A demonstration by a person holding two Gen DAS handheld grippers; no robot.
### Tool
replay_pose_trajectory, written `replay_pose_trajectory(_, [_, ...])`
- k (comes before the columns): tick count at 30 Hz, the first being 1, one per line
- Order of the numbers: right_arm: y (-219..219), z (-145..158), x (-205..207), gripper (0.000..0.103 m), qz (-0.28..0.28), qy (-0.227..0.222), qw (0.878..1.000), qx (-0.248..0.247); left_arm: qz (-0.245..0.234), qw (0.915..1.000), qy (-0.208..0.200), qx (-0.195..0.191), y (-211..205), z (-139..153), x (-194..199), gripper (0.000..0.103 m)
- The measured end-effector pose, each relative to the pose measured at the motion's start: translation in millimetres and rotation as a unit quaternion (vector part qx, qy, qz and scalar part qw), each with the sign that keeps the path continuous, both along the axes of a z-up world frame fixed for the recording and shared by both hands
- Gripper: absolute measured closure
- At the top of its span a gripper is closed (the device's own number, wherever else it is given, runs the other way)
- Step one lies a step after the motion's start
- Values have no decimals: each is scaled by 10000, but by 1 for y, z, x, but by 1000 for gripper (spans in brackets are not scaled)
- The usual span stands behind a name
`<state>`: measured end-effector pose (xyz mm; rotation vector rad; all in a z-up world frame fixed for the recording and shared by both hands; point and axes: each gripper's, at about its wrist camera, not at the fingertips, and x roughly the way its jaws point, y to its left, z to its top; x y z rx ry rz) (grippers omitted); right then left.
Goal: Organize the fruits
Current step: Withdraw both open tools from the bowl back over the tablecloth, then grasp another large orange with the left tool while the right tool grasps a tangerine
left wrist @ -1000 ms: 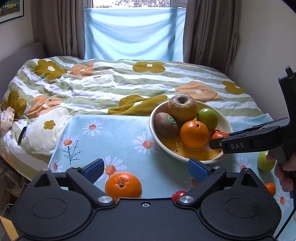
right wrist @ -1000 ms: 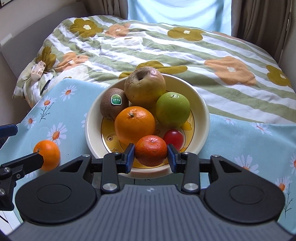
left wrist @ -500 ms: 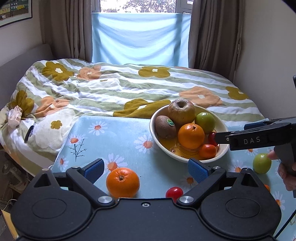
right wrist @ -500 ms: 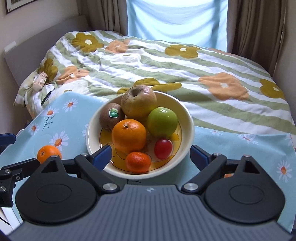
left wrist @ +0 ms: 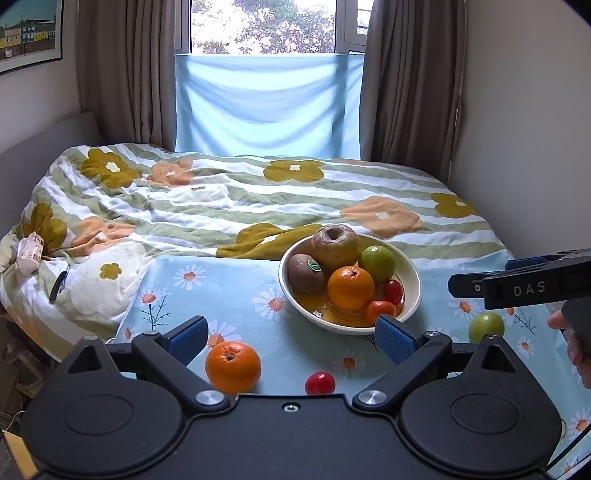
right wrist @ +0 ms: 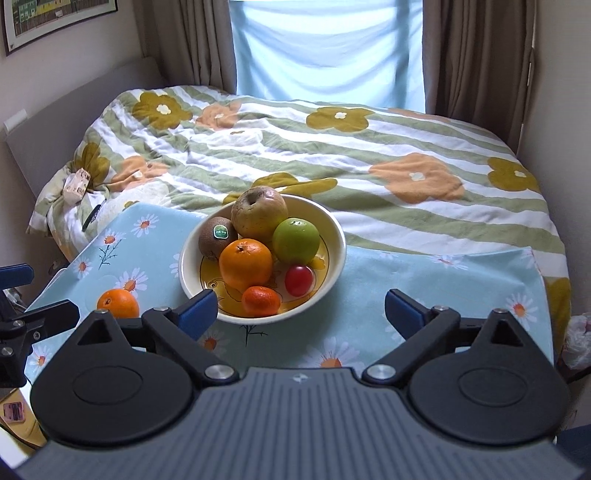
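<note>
**Mandarin released into the bowl**

Our right gripper (right wrist: 299,310), clamped on the small mandarin (right wrist: 260,300) a second ago, has just been opening and stands wide, empty; the mandarin lies in the bowl (right wrist: 334,236). Our left gripper (left wrist: 291,334) also gapes empty. Only the left view shows the cherry tomato (left wrist: 320,382) and green apple (left wrist: 486,327) on the bench (left wrist: 236,291).

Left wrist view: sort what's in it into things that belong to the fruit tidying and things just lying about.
Belongs to the job:
bowl
orange on the cloth
red cherry tomato
green fruit

Just lying about:
floral quilt
wall picture
curtains
</note>
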<state>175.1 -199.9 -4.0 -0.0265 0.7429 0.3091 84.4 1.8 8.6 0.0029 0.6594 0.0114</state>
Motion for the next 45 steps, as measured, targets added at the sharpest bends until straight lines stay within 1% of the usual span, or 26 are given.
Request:
replay_pose_trajectory(5, [-12, 7, -19, 0, -147, -52, 9999, 46, 12, 9999, -79, 125, -1, 6, -15, 4])
replay_pose_trajectory(12, [-25, 17, -48, 0, -493, -53, 9986, 156, -50, 9996, -218, 142, 7, 12, -32, 4])
replay_pose_trajectory(16, [-26, 16, -65, 0, -769, -27, 9969, 171, -70, 9996, -260, 108, 16, 9, -38, 4])
replay_pose_trajectory(20, [-22, 10, -80, 0, -1144, 55, 9932, 212, -280, 9992, -217, 160, 25, 3, -38, 4])
replay_pose_trajectory(23, [-17, 0, -89, 0, -1450, 146, 9890, 258, -439, 9986, -180, 215, 33, -2, -35, 4])
replay_pose_trajectory(27, [-10, -16, -97, 0, -1739, 223, 9843, 182, -599, 9979, -146, 217, 47, -13, -30, 4])
replay_pose_trajectory(29, [-8, -27, -100, 0, -1883, 254, 9817, 132, -668, 9975, -49, 204, 53, -22, -24, 4])
replay_pose_trajectory(34, [-4, -50, -101, 0, -2130, 288, 9766, 25, -656, 9978, 122, 60, 70, -44, -9, 4])
replay_pose_trajectory(41, [-7, -80, -93, 0, -2360, 372, 9710, -18, -707, 9969, 330, 35, 76, -75, 16, 6])
replay_pose_trajectory(43, [-8, -87, -90, 0, -2383, 405, 9703, -39, -729, 9966, 383, -46, 77, -82, 24, 7])
replay_pose_trajectory(45, [-8, -93, -87, 1, -2407, 448, 9695, -63, -760, 9960, 459, -102, 76, -89, 33, 11])
